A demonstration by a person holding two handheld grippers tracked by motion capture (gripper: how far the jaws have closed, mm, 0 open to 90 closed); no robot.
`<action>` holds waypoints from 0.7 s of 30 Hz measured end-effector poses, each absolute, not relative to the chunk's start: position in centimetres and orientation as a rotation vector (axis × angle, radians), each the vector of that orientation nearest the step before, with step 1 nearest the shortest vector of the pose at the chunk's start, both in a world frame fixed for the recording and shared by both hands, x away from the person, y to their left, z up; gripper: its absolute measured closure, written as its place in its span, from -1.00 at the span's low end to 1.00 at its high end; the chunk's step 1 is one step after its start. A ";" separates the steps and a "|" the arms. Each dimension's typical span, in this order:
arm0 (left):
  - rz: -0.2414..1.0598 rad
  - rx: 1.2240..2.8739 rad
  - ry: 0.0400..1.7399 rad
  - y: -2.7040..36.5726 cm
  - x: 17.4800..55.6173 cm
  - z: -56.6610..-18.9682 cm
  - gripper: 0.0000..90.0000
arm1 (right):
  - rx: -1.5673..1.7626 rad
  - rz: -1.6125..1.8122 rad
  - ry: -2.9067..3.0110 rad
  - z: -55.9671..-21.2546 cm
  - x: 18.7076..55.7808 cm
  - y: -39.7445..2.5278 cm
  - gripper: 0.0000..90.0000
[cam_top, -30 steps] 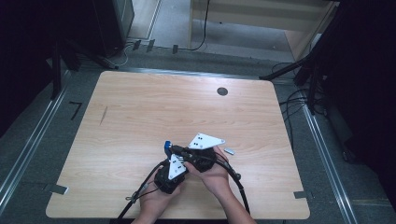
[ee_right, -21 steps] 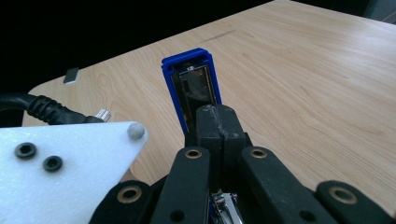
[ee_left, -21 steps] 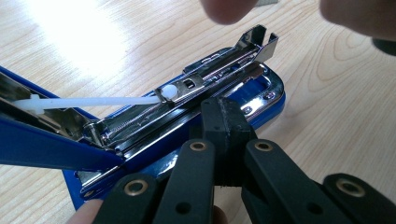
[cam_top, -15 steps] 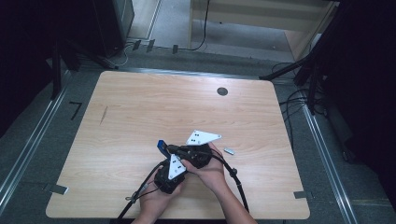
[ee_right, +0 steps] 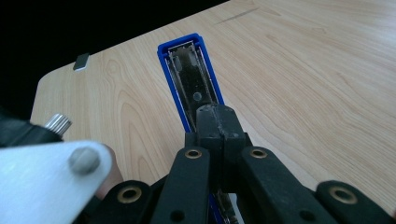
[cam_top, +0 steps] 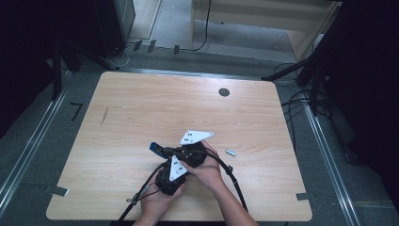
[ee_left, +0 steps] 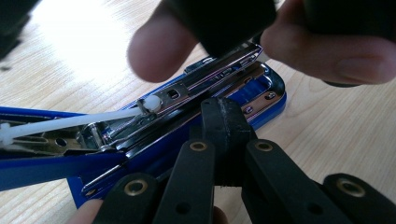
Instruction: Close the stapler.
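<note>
Here the blue stapler with its steel magazine (ee_left: 205, 93) lies hinged open low on the pale wooden bench (cam_top: 141, 108), near six o'clock. The left claw (ee_left: 223, 122) pinches its base, apparently steadying it; the right claw (ee_right: 219, 123) grips the raised lid. A small staple strip (cam_top: 230, 152) waits at three o'clock.

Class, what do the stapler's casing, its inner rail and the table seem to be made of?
Stapler casing: glossy blue, probably plastic or painted metal. Inner rail: shiny metal, mirror reflections. Table: pale wood-grain top, likely laminate, faint sheen.
</note>
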State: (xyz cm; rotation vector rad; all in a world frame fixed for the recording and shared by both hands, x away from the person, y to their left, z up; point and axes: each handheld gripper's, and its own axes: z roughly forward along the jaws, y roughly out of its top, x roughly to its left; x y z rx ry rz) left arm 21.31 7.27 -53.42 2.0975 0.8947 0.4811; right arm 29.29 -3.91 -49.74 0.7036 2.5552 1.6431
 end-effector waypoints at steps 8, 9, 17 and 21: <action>0.480 2.098 0.896 7.3 21.3 -53.4 1.00 | 0.703 1.598 2.608 -49.8 29.7 -3.0 1.00; 0.480 2.097 0.898 7.3 21.3 -53.4 1.00 | 0.701 1.594 2.616 -49.8 29.8 -2.9 1.00; 0.480 2.098 0.898 7.4 21.3 -53.4 1.00 | 0.708 1.549 2.669 -50.3 30.3 -2.0 1.00; 0.470 2.093 0.902 7.4 21.3 -53.4 1.00 | 0.719 1.499 2.717 -50.6 30.7 -1.4 1.00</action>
